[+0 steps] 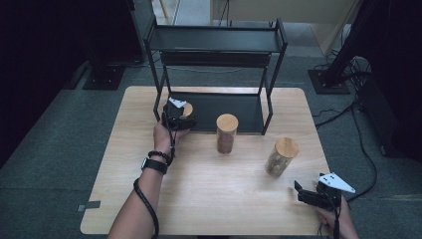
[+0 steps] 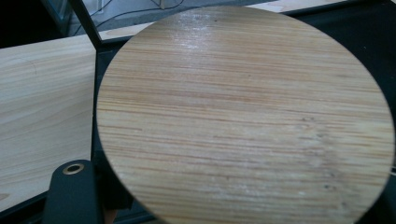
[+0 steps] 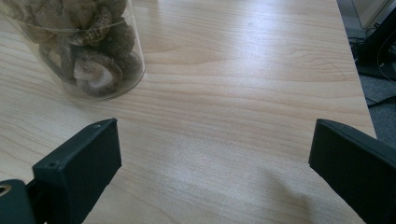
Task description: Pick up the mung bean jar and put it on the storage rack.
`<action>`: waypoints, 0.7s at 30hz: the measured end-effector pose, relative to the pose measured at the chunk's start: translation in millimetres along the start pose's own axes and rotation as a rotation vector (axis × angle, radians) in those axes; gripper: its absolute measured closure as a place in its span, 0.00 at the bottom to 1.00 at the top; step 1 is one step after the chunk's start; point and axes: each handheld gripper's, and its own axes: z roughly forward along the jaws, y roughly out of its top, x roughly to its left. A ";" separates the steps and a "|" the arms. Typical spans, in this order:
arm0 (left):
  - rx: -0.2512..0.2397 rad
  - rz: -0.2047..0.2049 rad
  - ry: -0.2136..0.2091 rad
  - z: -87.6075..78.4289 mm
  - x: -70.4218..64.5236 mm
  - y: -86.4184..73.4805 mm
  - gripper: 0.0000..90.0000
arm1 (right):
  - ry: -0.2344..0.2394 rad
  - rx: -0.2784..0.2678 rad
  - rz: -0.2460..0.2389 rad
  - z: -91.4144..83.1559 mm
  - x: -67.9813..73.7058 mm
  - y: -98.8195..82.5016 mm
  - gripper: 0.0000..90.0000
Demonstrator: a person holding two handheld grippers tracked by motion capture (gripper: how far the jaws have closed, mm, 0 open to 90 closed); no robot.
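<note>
Three clear jars with round wooden lids are in the high view. The left jar (image 1: 186,110) is at the left end of the black rack's lower shelf (image 1: 239,107), and my left gripper (image 1: 177,118) is shut on it. In the left gripper view its wooden lid (image 2: 243,116) looms very close, with one black finger (image 2: 72,189) beside it at the lower left. The middle jar (image 1: 226,133) stands on the table in front of the rack. The right jar (image 1: 282,156), holding dried mushrooms (image 3: 88,56), stands ahead and left of my right gripper (image 1: 301,192) (image 3: 219,154), which is open over bare wood.
The light wooden table (image 1: 209,199) carries a black two-tier metal rack (image 1: 219,40) at its back centre. Grey carpet surrounds the table. Cables and a stand base (image 1: 328,79) lie on the floor to the right. The table's right edge (image 3: 359,93) runs close to my right gripper.
</note>
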 end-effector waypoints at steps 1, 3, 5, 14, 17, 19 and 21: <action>-0.001 -0.010 -0.011 1.4 0.9 0.4 0.29 | -0.001 -0.001 -0.003 -0.2 0.3 -0.1 0.02; 0.001 -0.007 -0.012 5.0 1.2 1.4 0.29 | -0.003 -0.003 -0.002 -0.5 0.4 -0.3 0.02; 0.010 0.010 0.004 9.1 1.2 2.7 0.28 | -0.002 -0.003 0.004 -0.5 0.1 -0.3 0.02; 0.024 0.011 0.008 25.9 0.8 2.2 0.29 | -0.003 -0.002 0.000 -0.5 0.3 -0.3 0.02; 0.024 0.008 0.011 29.9 1.7 1.6 0.29 | -0.002 -0.002 -0.004 -0.5 0.3 -0.3 0.02; 0.028 0.014 0.008 32.5 1.5 1.2 0.29 | -0.001 -0.002 -0.005 -0.4 0.3 -0.3 0.02; 0.034 0.019 0.014 34.9 1.0 0.7 0.28 | 0.001 0.000 -0.007 -0.4 0.4 -0.2 0.02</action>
